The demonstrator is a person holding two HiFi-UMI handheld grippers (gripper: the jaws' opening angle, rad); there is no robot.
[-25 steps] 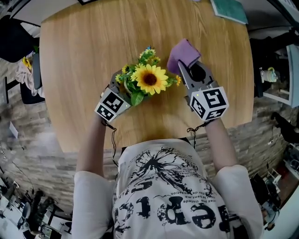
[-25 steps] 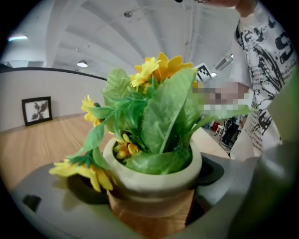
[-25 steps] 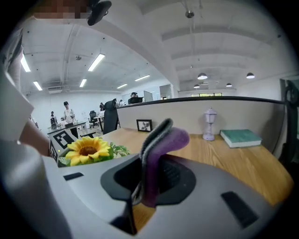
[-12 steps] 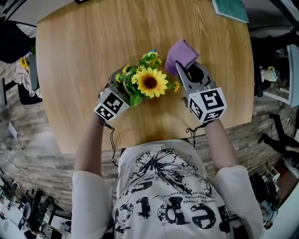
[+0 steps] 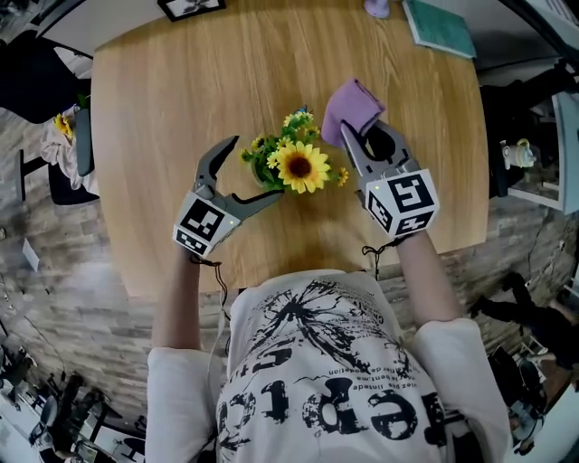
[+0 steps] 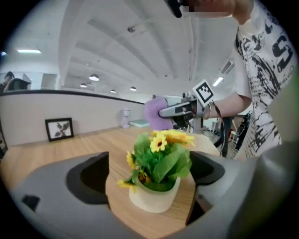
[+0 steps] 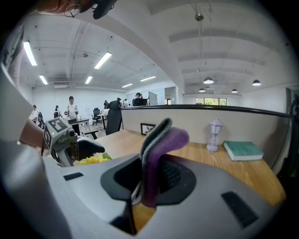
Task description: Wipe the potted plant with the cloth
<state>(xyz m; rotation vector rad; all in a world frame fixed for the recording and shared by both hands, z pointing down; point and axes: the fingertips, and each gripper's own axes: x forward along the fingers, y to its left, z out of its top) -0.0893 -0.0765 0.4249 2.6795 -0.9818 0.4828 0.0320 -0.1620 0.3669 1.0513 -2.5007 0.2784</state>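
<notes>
The potted plant (image 5: pixel 297 163) stands upright on the wooden table (image 5: pixel 172 90), about at its middle and just in front of the person. The left tool (image 5: pixel 256 168) lies low at the plant's near-left side with its jaws spread wide. In the left gripper view the small cream pot (image 6: pixel 154 196) sits in the gap between them with bare table showing on either side, so nothing is clamped. That placement looks meant for steadying: closing in on the pot would keep the light plant from sliding or tipping while it is rubbed.

The right tool (image 5: pixel 365 134) is clamped on the purple cloth (image 5: pixel 350 104), just right of the flowers. It pinches the folded cloth low down, so a soft flap stands out past the jaw tips. This probably keeps the hard jaws off the petals and lets only fabric meet them. The cloth is just beside the far-right blooms; I cannot tell whether it touches them.

Wiping seems about to start, with the pot not yet held. A picture frame (image 5: pixel 191 7) and a green book (image 5: pixel 441 25) lie well apart at the far edge.
</notes>
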